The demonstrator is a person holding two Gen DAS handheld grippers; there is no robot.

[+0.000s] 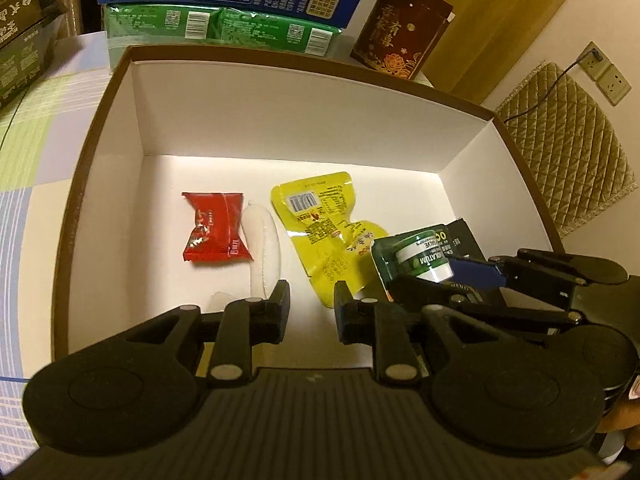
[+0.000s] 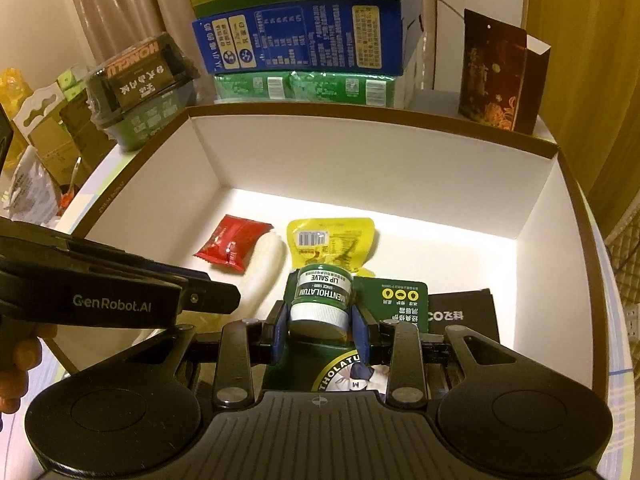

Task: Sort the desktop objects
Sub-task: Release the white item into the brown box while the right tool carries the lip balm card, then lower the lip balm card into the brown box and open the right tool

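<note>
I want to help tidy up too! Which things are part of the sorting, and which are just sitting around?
Sorting: white box, red packet, white packet, yellow pouch, lip salve pack shut in the right gripper, black packet.

Sitting around: blue carton, green packs, dark red bag.

Behind the box — a blue carton [image 2: 298, 38] stacked on green packs [image 2: 304, 90]; a quilted cushion [image 1: 568, 152] beside.

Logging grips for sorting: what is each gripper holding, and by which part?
The right gripper clamps the lip salve jar by its sides, near the white cap. The left gripper holds nothing.
</note>
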